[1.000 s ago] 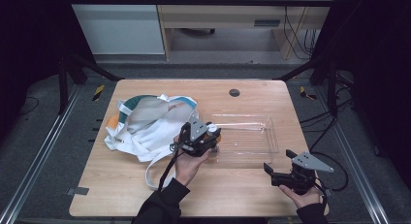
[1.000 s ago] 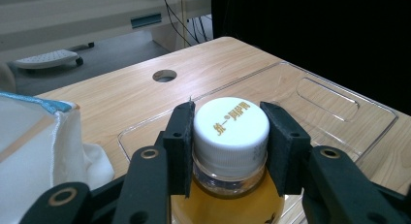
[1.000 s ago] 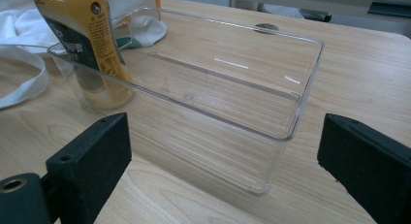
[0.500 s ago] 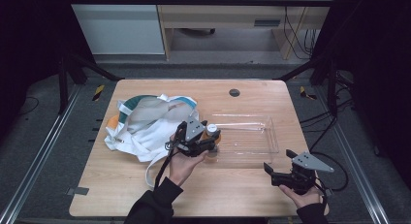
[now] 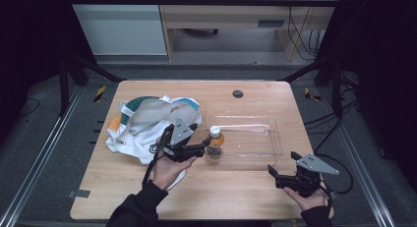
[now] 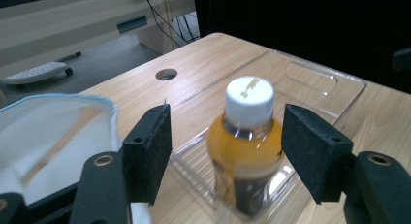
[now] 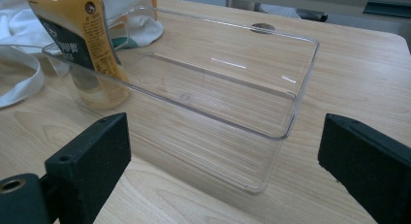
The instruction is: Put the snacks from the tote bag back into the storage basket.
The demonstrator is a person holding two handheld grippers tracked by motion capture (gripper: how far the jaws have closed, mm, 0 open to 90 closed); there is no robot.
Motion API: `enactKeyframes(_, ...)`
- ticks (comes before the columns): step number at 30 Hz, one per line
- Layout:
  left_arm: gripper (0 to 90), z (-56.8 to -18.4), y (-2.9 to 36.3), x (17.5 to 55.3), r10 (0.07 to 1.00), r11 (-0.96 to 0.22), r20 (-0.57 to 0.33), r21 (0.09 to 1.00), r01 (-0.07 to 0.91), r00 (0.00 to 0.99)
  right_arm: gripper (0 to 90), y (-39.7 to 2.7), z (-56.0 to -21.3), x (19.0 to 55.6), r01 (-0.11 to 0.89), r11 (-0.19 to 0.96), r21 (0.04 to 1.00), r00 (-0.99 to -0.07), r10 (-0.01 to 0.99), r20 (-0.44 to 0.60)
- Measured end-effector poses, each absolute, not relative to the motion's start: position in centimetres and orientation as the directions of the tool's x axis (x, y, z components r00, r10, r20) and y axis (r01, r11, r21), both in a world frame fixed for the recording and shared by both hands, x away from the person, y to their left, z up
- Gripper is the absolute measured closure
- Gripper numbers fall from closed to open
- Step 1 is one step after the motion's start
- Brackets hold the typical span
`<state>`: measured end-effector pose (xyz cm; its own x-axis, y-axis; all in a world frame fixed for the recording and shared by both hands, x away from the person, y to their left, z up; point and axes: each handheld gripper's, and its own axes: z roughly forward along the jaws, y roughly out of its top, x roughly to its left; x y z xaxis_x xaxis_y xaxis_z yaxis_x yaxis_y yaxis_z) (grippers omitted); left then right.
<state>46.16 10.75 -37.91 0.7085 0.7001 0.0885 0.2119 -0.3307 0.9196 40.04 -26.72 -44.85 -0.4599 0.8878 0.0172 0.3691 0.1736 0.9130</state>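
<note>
A small bottle of orange drink (image 5: 215, 144) with a white cap stands upright in the left end of a clear plastic tray (image 5: 276, 138). My left gripper (image 5: 202, 146) is just left of it, and its jaws have just been opening. In the left gripper view the bottle (image 6: 247, 146) stands between the two pads (image 6: 150, 151) with a gap on each side, so the gripper (image 6: 225, 136) is open. My right gripper (image 5: 282, 164) rests near the table's front right, open and empty (image 7: 232, 161), facing the tray (image 7: 291, 112) and the bottle (image 7: 82, 40).
A white cloth bag with teal trim (image 5: 147, 121) lies crumpled on the table's left half, close behind my left hand. A round cable hole (image 5: 238, 94) sits near the far edge. Bare wooden table (image 5: 236, 197) stretches along the front.
The left gripper's jaws have spread off the bottle and the hand has drawn back a little to the left. The bottle stays standing in the tray. The right gripper has not moved.
</note>
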Motion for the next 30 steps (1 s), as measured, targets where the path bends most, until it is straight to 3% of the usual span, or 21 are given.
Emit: enactKeyframes(30, 31.5, -42.7, 21.4, 42.2, 0.778, -0.284, 0.035, 0.91, 0.301, 0.627, 4.4, -26.9, -44.9, 40.1, 0.375, 0.168, 0.911, -0.456, 0.89, 0.024)
